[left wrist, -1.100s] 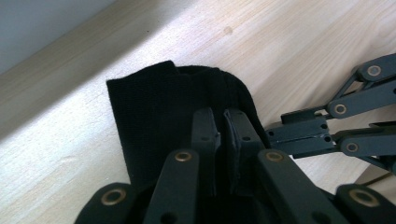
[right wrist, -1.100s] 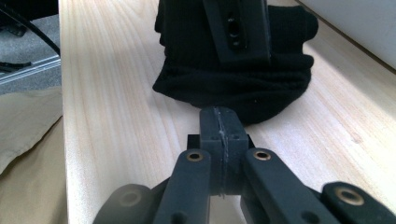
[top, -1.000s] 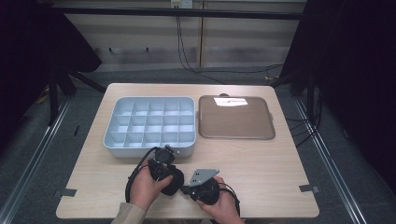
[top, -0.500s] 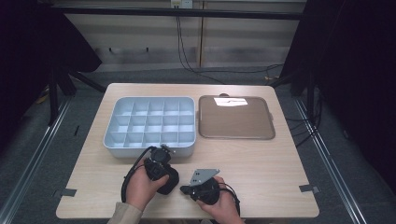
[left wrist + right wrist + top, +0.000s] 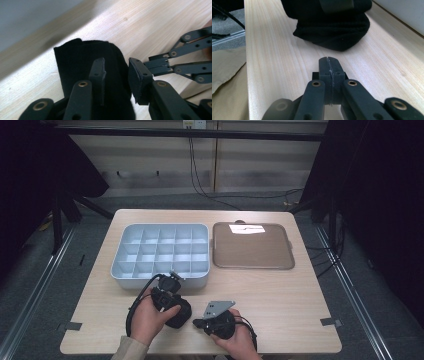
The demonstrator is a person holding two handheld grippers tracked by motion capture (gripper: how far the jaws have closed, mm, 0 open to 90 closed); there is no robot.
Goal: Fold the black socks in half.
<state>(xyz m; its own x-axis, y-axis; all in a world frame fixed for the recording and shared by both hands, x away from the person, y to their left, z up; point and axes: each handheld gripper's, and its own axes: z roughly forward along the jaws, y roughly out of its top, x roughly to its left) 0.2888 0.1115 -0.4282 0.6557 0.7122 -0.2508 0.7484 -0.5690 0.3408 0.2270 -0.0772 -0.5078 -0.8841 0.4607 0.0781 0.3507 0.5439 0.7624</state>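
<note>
Black sock [image 5: 176, 314] on the near side of the wooden table [image 5: 280, 290], just in front of the compartment tray [image 5: 160, 251], under the left gripper [image 5: 170, 296].

Left gripper, seen along its own jaws [image 5: 116, 72]: the jaws have just been opening and now stand partly apart, the folded black cloth [image 5: 80, 70] lying under and between them with its cuff edge pointing away; the pads do not press on it. Right gripper [image 5: 212, 325], beside the sock on its right: jaws fully closed pad to pad [image 5: 329, 72], holding nothing, resting low over bare wood with the sock's rounded end [image 5: 332, 32] ahead. Farther right, the brown tray [image 5: 252, 247] bears a white label [image 5: 246, 228], its writing too small to read.
</note>
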